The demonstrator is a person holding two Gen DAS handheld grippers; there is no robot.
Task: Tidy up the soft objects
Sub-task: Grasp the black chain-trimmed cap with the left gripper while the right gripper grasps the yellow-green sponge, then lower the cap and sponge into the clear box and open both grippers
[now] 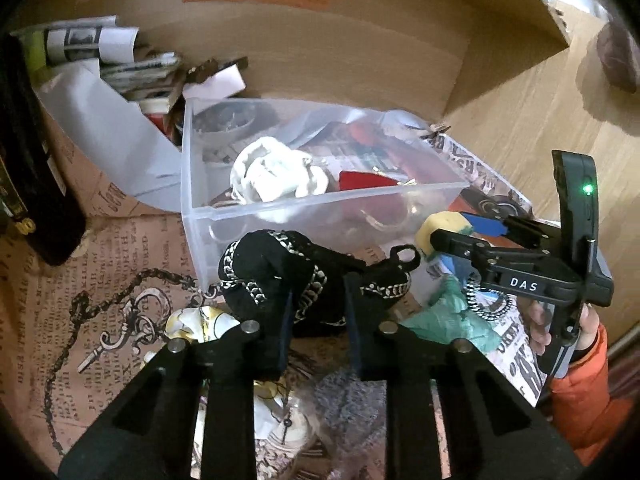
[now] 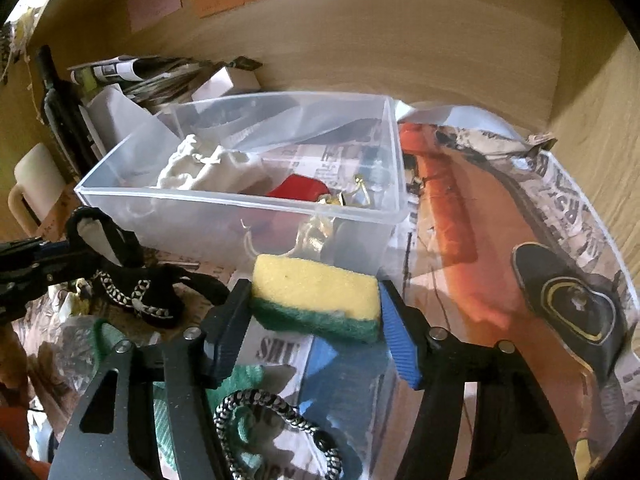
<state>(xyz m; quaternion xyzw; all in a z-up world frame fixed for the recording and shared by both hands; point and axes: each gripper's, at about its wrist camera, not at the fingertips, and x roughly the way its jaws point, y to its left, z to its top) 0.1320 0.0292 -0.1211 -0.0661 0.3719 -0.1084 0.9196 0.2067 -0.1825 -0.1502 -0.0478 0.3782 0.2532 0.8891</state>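
My left gripper [image 1: 316, 312] is shut on a black cloth pouch with silver chain trim [image 1: 280, 276], held in front of the clear plastic bin [image 1: 192, 160]. The pouch also shows in the right wrist view [image 2: 136, 284]. My right gripper [image 2: 314, 312] is shut on a yellow and green sponge [image 2: 316, 296], just before the bin's front wall [image 2: 224, 216]. In the left wrist view the right gripper [image 1: 448, 232] holds the sponge [image 1: 428, 232] at the bin's right corner. A white cloth [image 1: 276, 176] and a red item [image 1: 360, 180] lie inside the bin.
Newspaper [image 1: 100, 280] covers the wooden surface. A green cloth [image 1: 452, 320] and a braided cord [image 2: 280, 412] lie below the grippers. Rolled papers [image 1: 92, 44] and a dark bottle [image 2: 60, 104] stand at the back left. A wooden wall [image 2: 360, 40] rises behind the bin.
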